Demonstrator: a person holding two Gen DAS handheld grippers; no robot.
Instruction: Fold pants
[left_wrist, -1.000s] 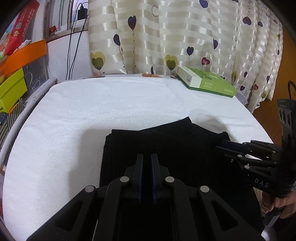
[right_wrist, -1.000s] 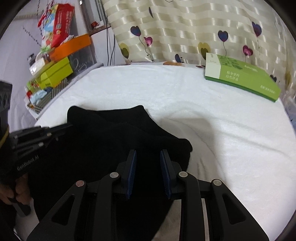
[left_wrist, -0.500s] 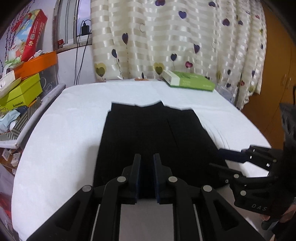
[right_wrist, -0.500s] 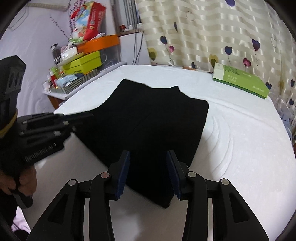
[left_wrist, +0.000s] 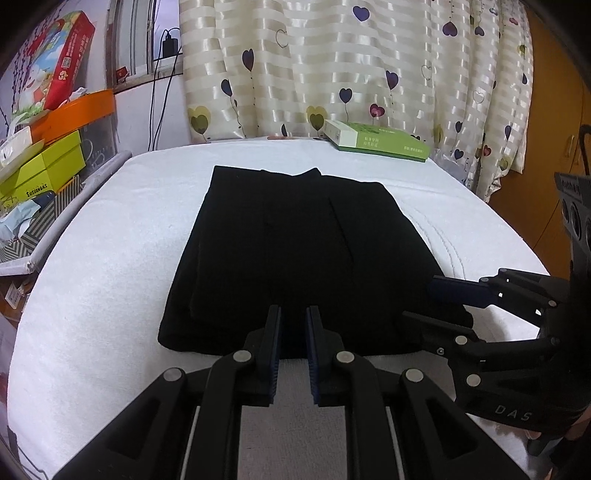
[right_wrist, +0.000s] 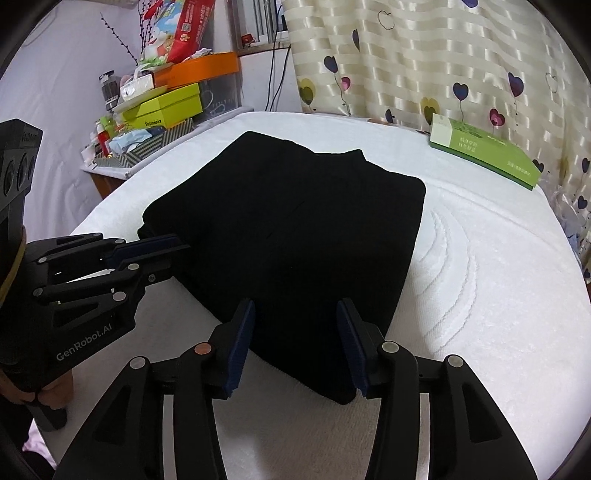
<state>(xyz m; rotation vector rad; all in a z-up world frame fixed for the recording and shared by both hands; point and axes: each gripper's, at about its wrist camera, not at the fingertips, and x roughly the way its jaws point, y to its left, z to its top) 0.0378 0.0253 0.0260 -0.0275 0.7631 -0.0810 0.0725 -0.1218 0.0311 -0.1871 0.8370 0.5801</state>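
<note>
"DAS" on the right gripper (left_wrist: 428, 301); "GenRobot.AI" on the left gripper (right_wrist: 173, 254); "Sushangnx" on a yellow-green box (left_wrist: 48, 173).

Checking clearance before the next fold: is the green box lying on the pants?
No, the green box sits apart at the far edge of the white cover, beyond the pants.
</note>
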